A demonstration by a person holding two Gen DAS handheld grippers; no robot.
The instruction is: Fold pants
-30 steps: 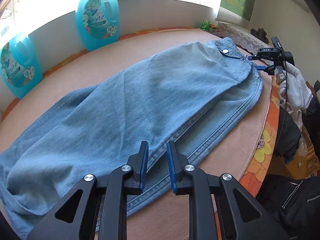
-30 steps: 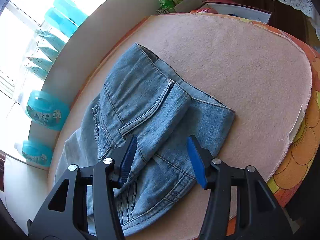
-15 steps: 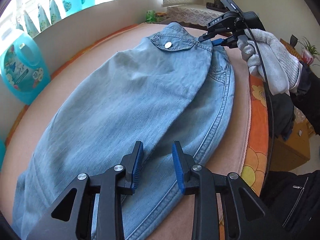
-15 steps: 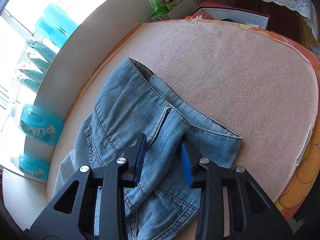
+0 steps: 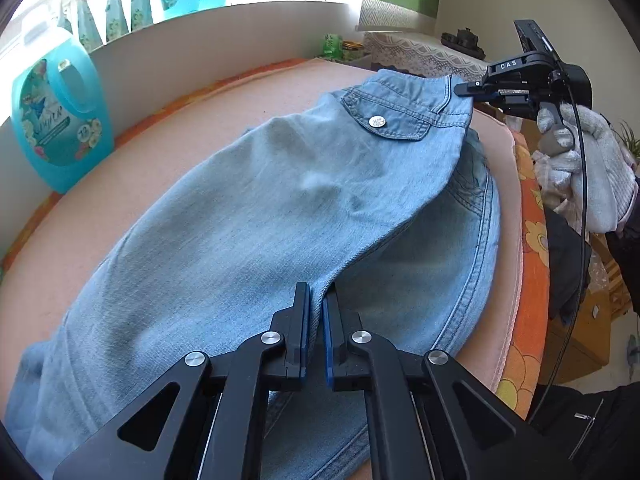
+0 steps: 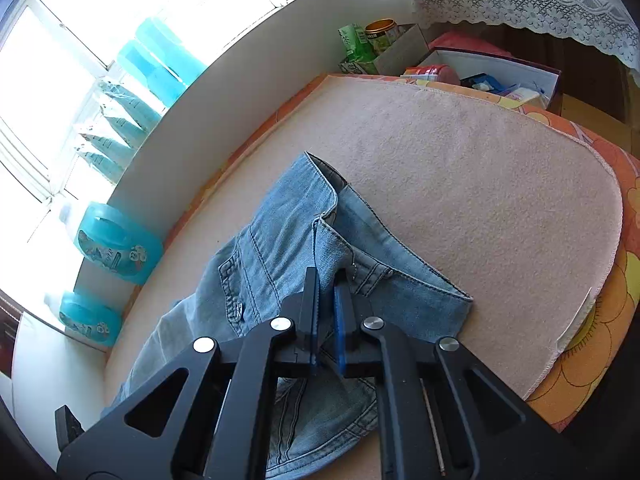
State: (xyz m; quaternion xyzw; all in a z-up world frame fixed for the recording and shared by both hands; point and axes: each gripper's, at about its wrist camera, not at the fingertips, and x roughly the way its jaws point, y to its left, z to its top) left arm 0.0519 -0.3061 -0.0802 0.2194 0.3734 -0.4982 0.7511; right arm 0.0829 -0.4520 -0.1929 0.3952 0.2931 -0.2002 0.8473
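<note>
- Denim pants (image 5: 256, 216) lie lengthwise on the pink-covered table (image 6: 480, 184), one half raised over the other.
- Left hand-held gripper (image 5: 316, 300), open a second ago, now pinches the upper layer's edge mid-leg.
- Right hand-held gripper (image 6: 326, 284) has likewise closed on the waistband.
- Judgement: both grips set, so the fold-over can begin.

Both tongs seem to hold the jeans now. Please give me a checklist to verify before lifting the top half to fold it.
1. Left tongs shut on jeans fold edge: ok.
2. Right tongs shut on waistband: ok.
3. Only the top layer gripped: cannot tell.
4. Bare pink mat beyond the waistband: ok.
5. Detergent bottle apart from the jeans: ok.
</note>
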